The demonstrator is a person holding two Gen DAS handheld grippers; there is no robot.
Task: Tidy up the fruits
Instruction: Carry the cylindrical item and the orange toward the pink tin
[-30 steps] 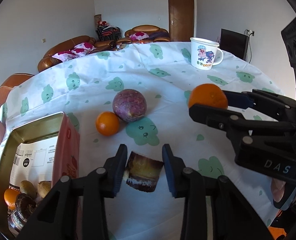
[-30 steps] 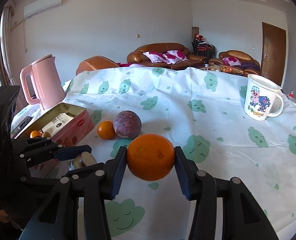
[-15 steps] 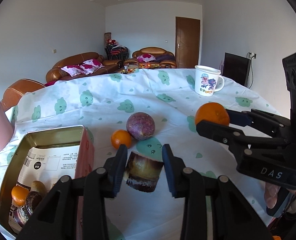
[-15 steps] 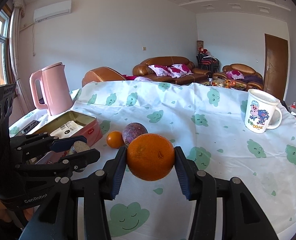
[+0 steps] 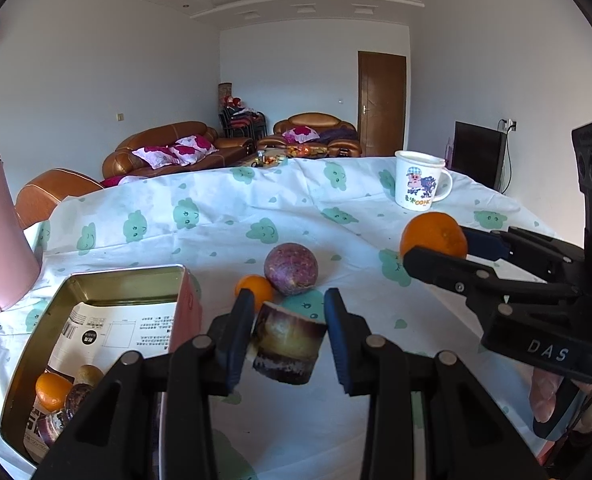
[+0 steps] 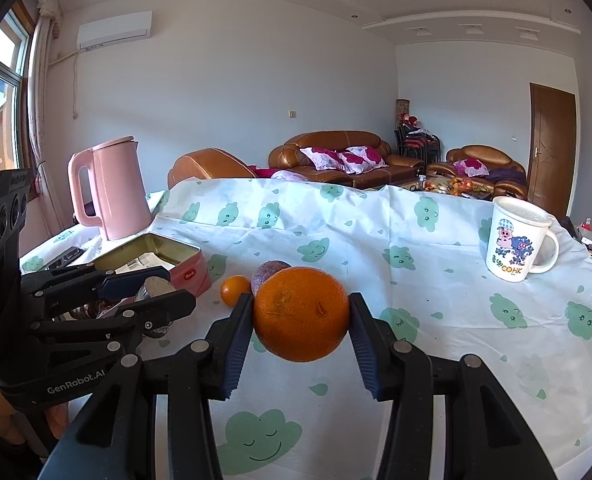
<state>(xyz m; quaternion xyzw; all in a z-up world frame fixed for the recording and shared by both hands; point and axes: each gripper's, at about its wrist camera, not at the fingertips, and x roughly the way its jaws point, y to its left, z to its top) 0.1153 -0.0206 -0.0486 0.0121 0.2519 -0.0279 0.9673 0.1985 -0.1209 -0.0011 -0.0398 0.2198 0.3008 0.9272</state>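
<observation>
My left gripper is shut on a short piece of purple sugarcane, held above the table beside the open pink tin. The tin holds an orange and other fruit on a paper leaflet. My right gripper is shut on a large orange, held above the cloth; it also shows in the left wrist view. A small orange and a purple passion fruit lie on the table past the tin.
A pink kettle stands behind the tin at the left. A white cartoon mug stands at the far right. A dark phone-like object lies near the kettle. The table has a white cloth with green cloud faces.
Both grippers have risen and tilted up with their fruit still held. The table objects look lower and farther away, and more of the room shows.
</observation>
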